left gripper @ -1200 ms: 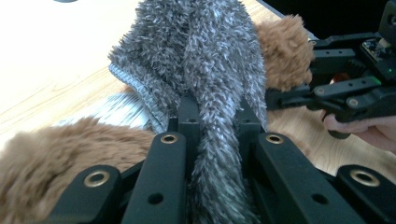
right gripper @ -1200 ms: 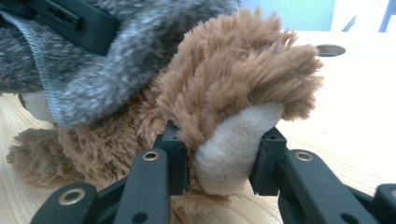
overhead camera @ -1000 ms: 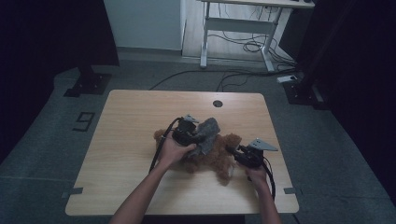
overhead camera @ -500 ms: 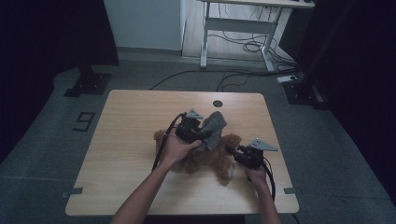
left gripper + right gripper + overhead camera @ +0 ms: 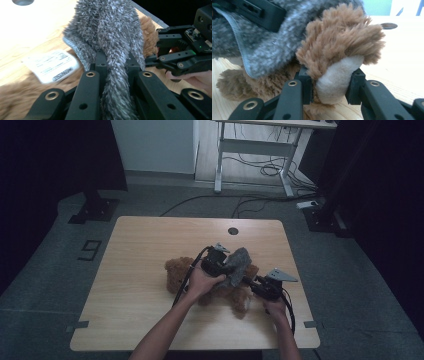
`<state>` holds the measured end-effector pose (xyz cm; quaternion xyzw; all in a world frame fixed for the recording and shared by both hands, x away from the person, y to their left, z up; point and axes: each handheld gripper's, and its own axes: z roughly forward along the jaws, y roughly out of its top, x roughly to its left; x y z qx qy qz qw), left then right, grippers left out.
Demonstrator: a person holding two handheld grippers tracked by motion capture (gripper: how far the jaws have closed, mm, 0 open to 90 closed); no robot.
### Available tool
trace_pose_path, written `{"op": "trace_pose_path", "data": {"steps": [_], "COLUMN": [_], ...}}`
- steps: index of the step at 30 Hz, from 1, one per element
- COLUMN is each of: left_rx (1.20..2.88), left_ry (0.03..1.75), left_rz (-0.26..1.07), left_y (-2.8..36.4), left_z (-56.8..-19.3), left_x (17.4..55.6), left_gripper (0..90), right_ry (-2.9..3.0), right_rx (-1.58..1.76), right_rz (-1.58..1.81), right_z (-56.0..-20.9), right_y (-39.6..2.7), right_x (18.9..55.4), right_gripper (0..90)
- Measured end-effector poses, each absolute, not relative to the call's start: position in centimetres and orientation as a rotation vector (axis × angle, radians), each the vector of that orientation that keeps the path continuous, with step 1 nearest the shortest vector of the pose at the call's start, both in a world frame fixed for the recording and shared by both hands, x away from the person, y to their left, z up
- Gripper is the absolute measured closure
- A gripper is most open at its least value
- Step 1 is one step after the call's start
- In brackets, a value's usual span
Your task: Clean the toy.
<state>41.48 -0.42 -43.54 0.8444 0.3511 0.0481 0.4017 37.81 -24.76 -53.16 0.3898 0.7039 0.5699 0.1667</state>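
Note:
A brown plush bear (image 5: 176, 270) lies on the wooden table (image 5: 135, 250), right of its middle. My left gripper (image 5: 221, 263) is shut on a fuzzy grey cloth piece (image 5: 240, 262) over the bear's body. In the left gripper view the grey cloth (image 5: 112, 37) runs up between my left gripper's (image 5: 115, 62) jaws, and a white tag (image 5: 51, 65) lies on the brown fur beside it. My right gripper (image 5: 256, 284) is shut on the bear's paw (image 5: 337, 77), a brown limb with a cream pad, pinched from both sides by the right gripper (image 5: 330, 75). The grey cloth (image 5: 267, 42) drapes just left of that paw.
A round cable hole (image 5: 233, 231) sits near the table's far edge. Bare tabletop lies to the left and front. Cables trail from both grippers toward the person. A white desk frame (image 5: 250, 150) and floor cables stand beyond the table.
My left gripper has carried the grey cloth a little to the right, over the bear toward the right gripper. The right gripper and the paw have stayed put.

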Motion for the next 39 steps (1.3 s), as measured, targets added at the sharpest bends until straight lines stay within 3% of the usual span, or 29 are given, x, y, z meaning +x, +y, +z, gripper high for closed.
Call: {"op": "trace_pose_path", "data": {"steps": [16, 31, 39], "left_rx": [1.984, 1.943, 1.929], "left_ry": [1.018, 1.086, 1.166], "left_rz": [0.204, 0.174, 0.284], "left_y": [10.1, 13.5, 17.0], "left_z": [-41.5, -42.3, -42.3], "left_x": [40.8, 42.0, 41.5], "left_gripper": [78.0, 76.9, 77.2], "right_ry": [2.000, 2.010, 2.007], "right_rx": [1.117, 1.111, 1.115], "right_rz": [1.626, 1.629, 1.628], "right_z": [-53.1, -53.1, -53.1], "right_y": [-24.9, -24.9, -25.0], "right_x": [37.8, 37.7, 37.8], "right_gripper": [64.7, 64.3, 64.3]}}
